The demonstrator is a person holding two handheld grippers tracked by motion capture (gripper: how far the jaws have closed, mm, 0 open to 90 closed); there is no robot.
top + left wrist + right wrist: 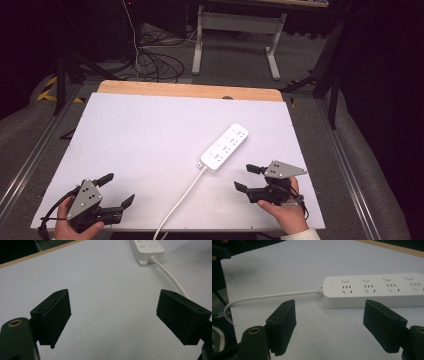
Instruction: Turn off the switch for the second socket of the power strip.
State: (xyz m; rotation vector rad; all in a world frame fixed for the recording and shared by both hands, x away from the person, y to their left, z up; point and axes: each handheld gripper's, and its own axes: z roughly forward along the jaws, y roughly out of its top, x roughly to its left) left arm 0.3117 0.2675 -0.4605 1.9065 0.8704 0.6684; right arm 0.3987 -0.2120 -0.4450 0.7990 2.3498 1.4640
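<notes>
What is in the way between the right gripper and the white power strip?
Nothing visible. The right gripper has open jaws, and bare white table lies between it and the power strip. The strip's cable runs off toward the table's near edge.

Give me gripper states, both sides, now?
Left gripper: open, nothing between its fingers.
Right gripper: open, holding nothing, short of the power strip.

The power strip [224,148] looks like smooth white plastic with a faint sheen, and so does its cord [180,201]. The desk [150,130] has a matt white top (bare wood at its far edge); each claw is matt black plastic.
</notes>
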